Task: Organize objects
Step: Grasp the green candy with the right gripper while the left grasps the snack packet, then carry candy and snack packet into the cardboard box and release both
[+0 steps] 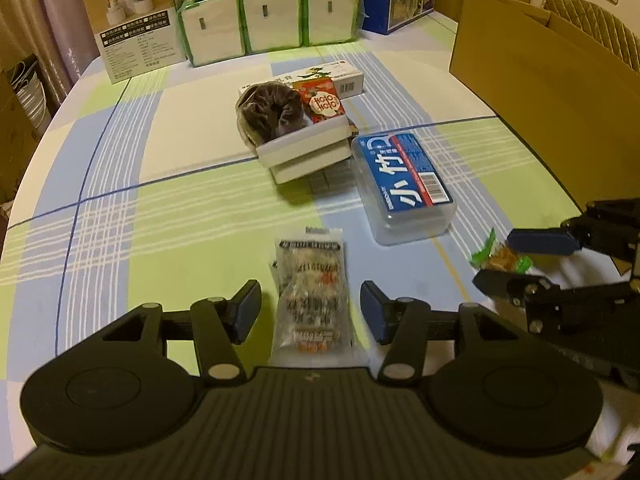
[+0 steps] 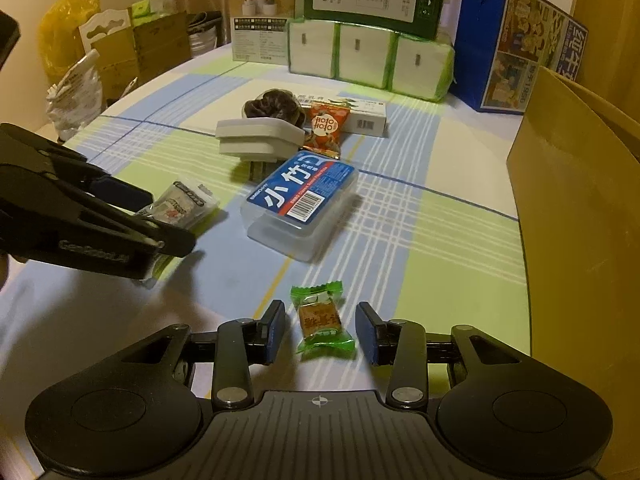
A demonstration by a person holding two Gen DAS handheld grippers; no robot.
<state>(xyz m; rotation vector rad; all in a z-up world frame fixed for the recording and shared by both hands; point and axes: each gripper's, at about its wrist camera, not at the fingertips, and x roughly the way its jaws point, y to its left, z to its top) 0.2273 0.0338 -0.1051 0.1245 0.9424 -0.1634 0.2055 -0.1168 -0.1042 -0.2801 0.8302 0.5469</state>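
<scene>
1. While the left gripper [image 1: 310,312] sits low with its two fingers spread wide, a clear snack packet [image 1: 310,300] lies flat on the tablecloth [image 1: 120,208] between them. Nothing is pinched yet. If the fingers close too high, I think they could slide over the flat, slippery wrapper and miss it.

2. The right gripper [image 2: 320,330] is spread wide too. A small candy in a green wrapper [image 2: 323,322] lies between its fingers, touching neither one. The candy is tiny and light, so a bump from one finger could push it away before the other finger gets there.

3. The two grippers are near each other. In the right wrist view, the left gripper comes in from the side, just beside the snack packet. If both move at once, they could knock together.

4. A clear plastic box with a blue label [image 2: 302,204] lies further up the table, near both snacks. A wide swing could shove it.

5. The white tray [image 1: 298,146] already holds a dark round thing [image 1: 268,110] and an orange snack bag [image 1: 322,100]. It sits on another white tray and looks a bit tilted. I guess the snacks go there, and dropping them in hard could tip it or spill things out.

6. A tall cardboard box [image 2: 576,184] stands at the right, and a hand lifting high could bump it.
</scene>
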